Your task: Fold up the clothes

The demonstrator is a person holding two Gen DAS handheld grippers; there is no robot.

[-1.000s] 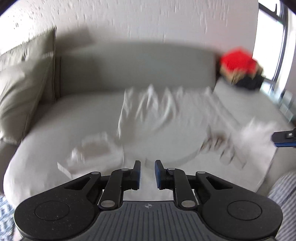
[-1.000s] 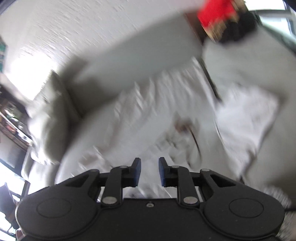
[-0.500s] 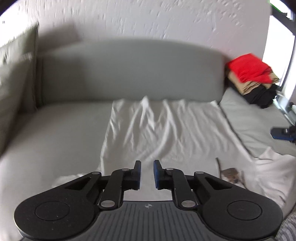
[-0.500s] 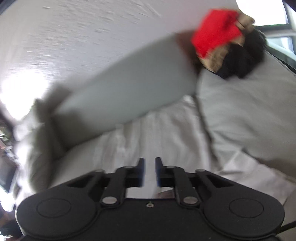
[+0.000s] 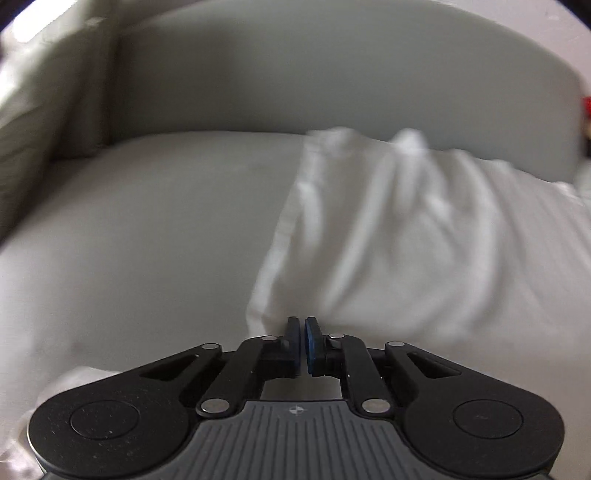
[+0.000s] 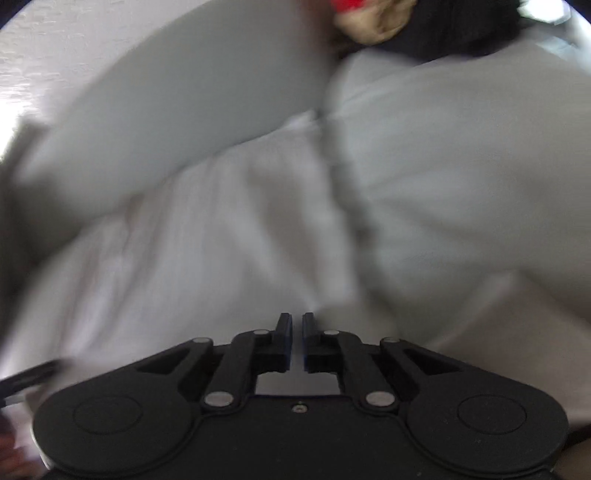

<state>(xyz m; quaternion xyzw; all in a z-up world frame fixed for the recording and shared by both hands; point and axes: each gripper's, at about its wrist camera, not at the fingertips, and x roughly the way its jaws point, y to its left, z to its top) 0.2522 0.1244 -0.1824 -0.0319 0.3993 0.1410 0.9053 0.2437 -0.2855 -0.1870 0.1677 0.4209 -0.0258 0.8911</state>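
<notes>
A white garment lies spread and wrinkled on the grey sofa seat. My left gripper is low at the garment's near left edge, its jaws almost together with a thin gap; whether cloth is pinched between them is unclear. In the right wrist view the same white garment fills the middle, blurred. My right gripper sits low over its near right part, jaws nearly shut, with no cloth clearly between them.
The sofa backrest runs behind the garment. A cushion leans at the far left. A stack of folded clothes, red on top of tan and black, sits on the seat section at the far right.
Both grippers have dropped low and close to the garment. Their jaws have narrowed from a wider gap to almost shut. The view has shifted left in the left wrist camera.
</notes>
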